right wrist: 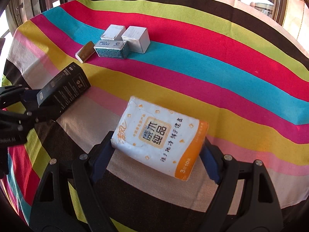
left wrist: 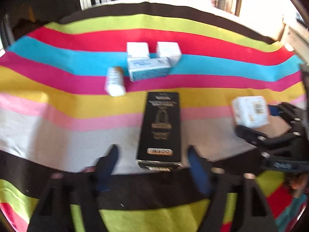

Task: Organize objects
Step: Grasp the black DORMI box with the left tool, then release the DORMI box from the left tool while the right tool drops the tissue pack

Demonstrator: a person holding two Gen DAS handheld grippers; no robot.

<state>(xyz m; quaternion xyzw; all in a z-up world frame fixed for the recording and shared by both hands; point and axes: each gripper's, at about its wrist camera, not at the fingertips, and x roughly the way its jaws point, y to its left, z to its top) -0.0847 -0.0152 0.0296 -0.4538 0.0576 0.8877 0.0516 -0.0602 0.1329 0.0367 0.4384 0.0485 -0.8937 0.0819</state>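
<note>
A black box (left wrist: pixel 160 127) lies lengthwise on the striped cloth between the fingers of my left gripper (left wrist: pixel 152 151). A gap shows on each side of the box, so the jaws stand open around it. In the right wrist view the same black box (right wrist: pixel 63 89) sits at the left gripper (right wrist: pixel 32 106). My right gripper (right wrist: pixel 156 154) is shut on a white and orange tissue pack (right wrist: pixel 160 135), with a blue pad pressed against each long side. From the left wrist view, the tissue pack (left wrist: pixel 250 113) and right gripper (left wrist: pixel 253 120) are at the right edge.
On the blue stripe of the striped tablecloth (right wrist: pixel 212 61) stand two white boxes (right wrist: pixel 113 31) (right wrist: pixel 136 38), a blue-and-white box (right wrist: pixel 112 49) and a small brown-and-white box (right wrist: pixel 86 51), close together. Windows line the far side.
</note>
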